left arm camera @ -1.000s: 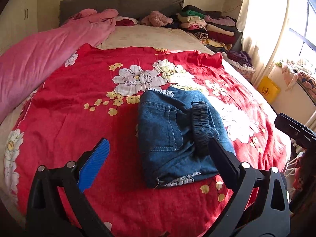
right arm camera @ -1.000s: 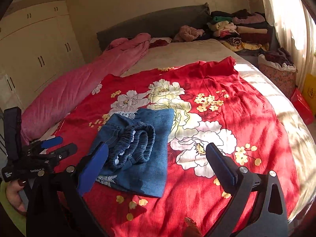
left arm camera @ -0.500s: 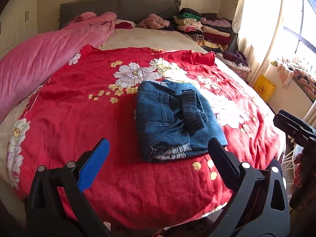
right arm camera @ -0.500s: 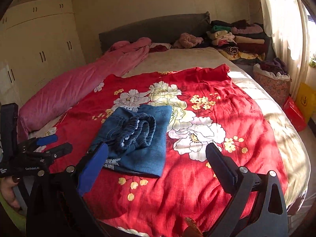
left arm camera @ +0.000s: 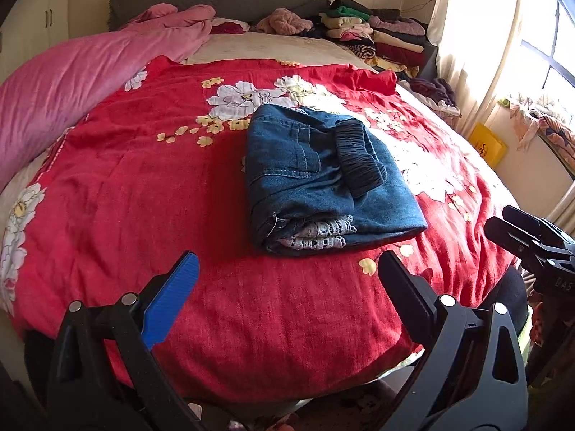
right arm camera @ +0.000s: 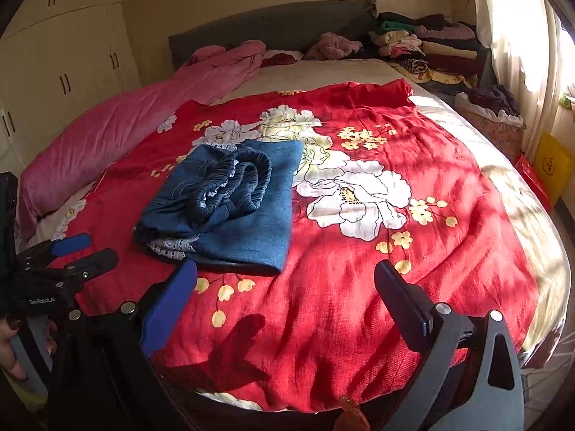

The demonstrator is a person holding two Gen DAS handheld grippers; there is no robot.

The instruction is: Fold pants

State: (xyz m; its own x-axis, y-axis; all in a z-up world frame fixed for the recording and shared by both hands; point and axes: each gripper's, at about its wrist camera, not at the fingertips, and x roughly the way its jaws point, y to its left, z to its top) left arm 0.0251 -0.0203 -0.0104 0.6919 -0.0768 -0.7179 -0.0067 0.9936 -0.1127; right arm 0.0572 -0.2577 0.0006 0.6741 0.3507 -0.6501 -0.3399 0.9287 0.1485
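The blue denim pants [left arm camera: 323,179] lie folded into a compact bundle on the red floral blanket [left arm camera: 143,197], with the dark elastic waistband on top and white lace trim at the near end. They also show in the right wrist view [right arm camera: 230,212]. My left gripper [left arm camera: 287,273] is open and empty, held back near the bed's front edge, short of the pants. My right gripper [right arm camera: 285,280] is open and empty, also near the front edge, to the right of the pants. Each gripper appears at the edge of the other's view.
A pink duvet [left arm camera: 72,82] lies along the bed's left side. Stacks of folded clothes [left arm camera: 377,36] sit at the back right by the grey headboard [right arm camera: 273,28]. A laundry basket [right arm camera: 492,122] and a yellow bag [right arm camera: 551,161] stand right of the bed. White wardrobes [right arm camera: 61,72] stand at left.
Both grippers have drawn back from the folded pants toward the bed's front edge. The pants lie still. Both grippers stayed open.
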